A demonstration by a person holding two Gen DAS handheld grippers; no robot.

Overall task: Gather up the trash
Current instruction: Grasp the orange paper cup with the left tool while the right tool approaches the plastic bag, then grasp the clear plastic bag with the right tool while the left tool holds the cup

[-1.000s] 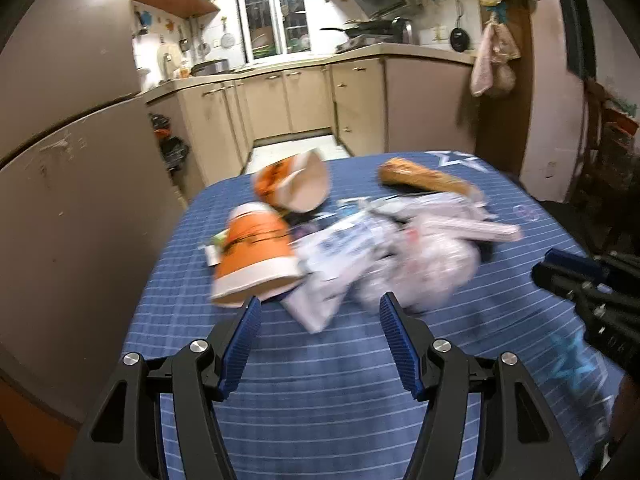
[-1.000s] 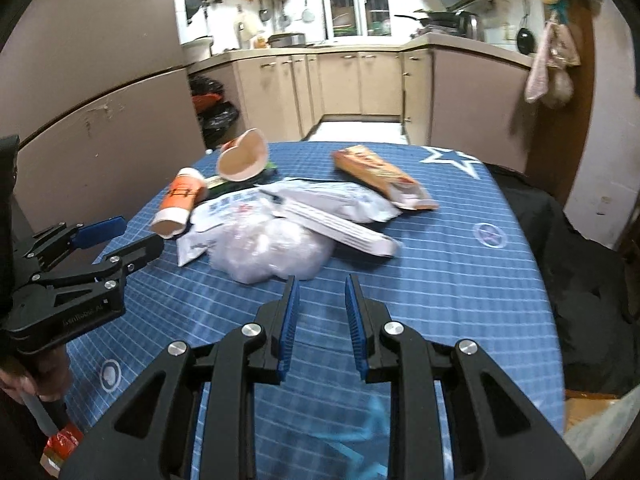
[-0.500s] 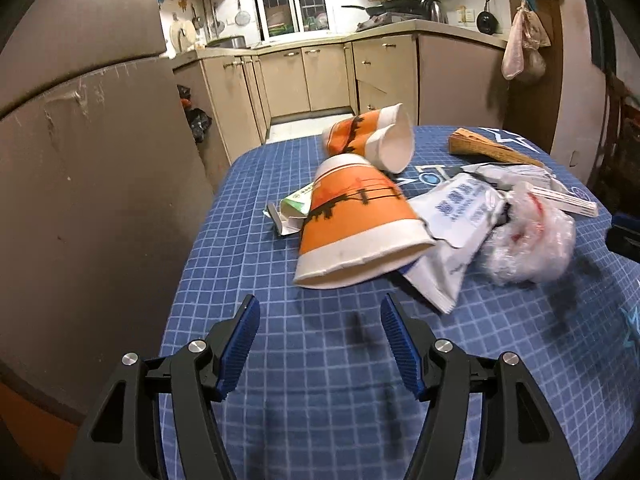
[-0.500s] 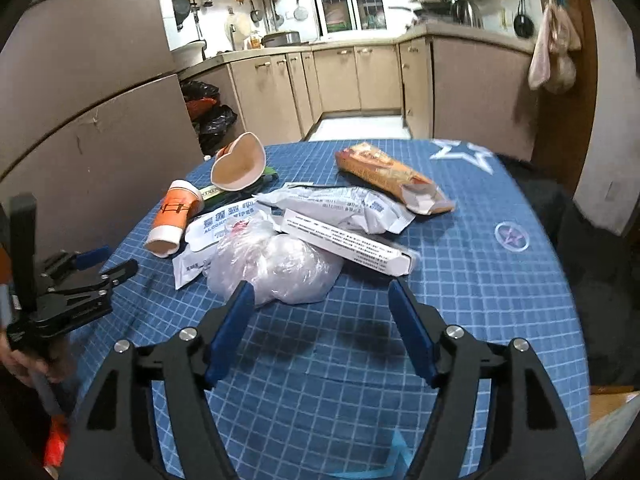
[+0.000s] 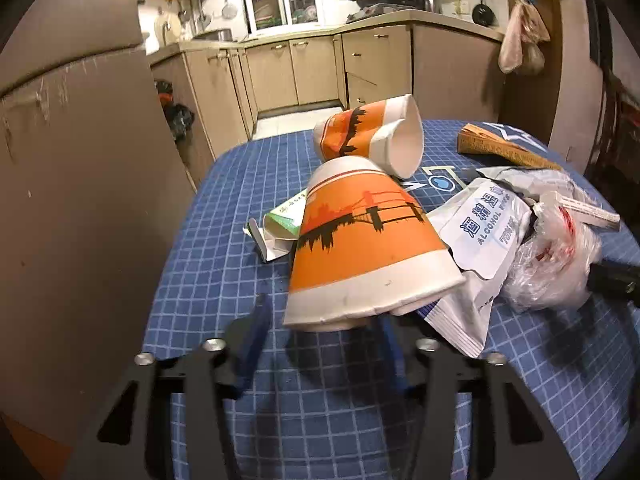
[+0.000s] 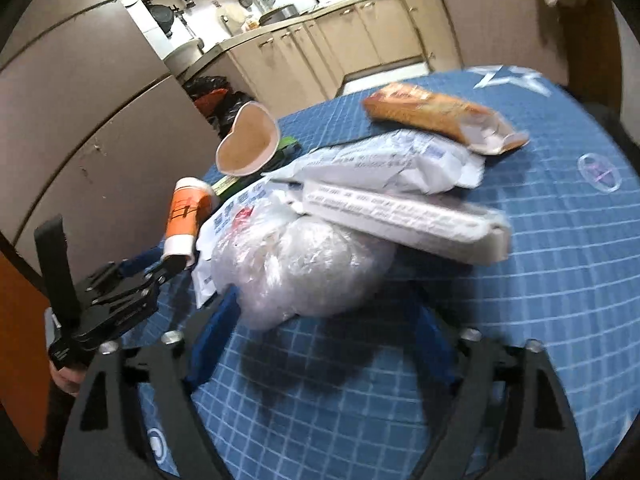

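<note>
A pile of trash lies on the blue checked tablecloth (image 5: 224, 208). An orange and white paper cup (image 5: 360, 248) lies on its side, rim toward my left gripper (image 5: 320, 332), which is open with the rim just between its fingertips. A second crushed cup (image 5: 372, 136) lies behind it. A white alcohol-wipes packet (image 5: 484, 232) and a clear crumpled plastic bag (image 6: 296, 268) lie to the right. My right gripper (image 6: 320, 320) is open, its fingers on either side of the bag. A long white box (image 6: 404, 220) rests on the bag.
A brown snack wrapper (image 6: 436, 116) and a grey mailer bag (image 6: 384, 164) lie farther back. A small green and white carton (image 5: 280, 224) lies left of the cup. A brown fridge (image 5: 80, 184) stands at the table's left. Kitchen cabinets (image 5: 312, 68) line the back.
Both grippers have moved forward and down toward the pile. The right gripper opened wide from nearly shut and now straddles the plastic bag. The left gripper has reached the near cup's rim.
</note>
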